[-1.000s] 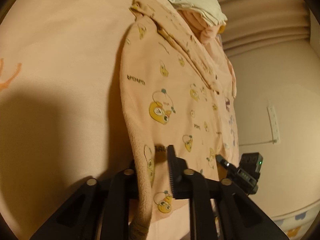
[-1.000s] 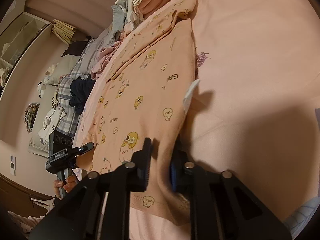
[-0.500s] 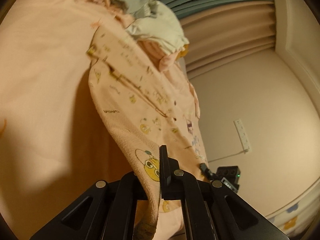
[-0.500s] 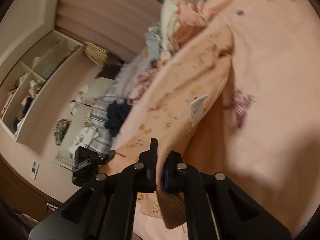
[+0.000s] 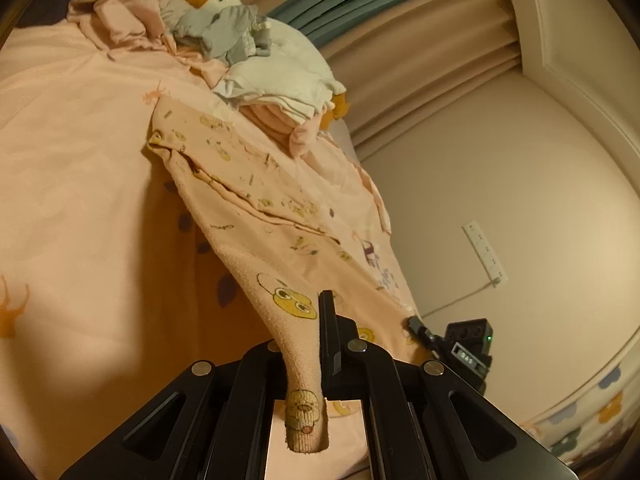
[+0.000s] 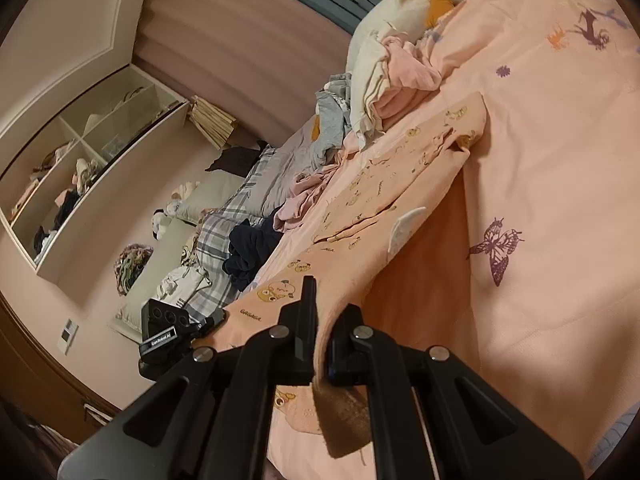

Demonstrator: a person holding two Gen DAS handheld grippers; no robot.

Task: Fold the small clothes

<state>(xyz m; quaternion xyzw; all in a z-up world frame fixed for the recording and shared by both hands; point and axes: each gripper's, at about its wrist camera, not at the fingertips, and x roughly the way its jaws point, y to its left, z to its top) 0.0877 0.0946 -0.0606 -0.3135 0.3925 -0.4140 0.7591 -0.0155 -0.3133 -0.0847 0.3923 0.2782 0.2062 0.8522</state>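
Since the earlier frames both grippers have closed fully on the peach printed garment (image 5: pixel 256 208) and raised its near edge off the bedsheet (image 5: pixel 80 200); the far end remains lying on the sheet, just short of the heap of unfolded clothes (image 5: pixel 276 92). The left gripper (image 5: pixel 316 344) is clamped on the garment's left near corner, cloth bunched between its jaws and hanging below them. The right gripper (image 6: pixel 322 332) is clamped likewise on the right near corner, a flap drooping beneath. Judged step: lifting the near hem to start a fold. The next move calls for carrying both corners evenly toward the heap, keeping the hem taut and level, and laying it square on the far edge before release.
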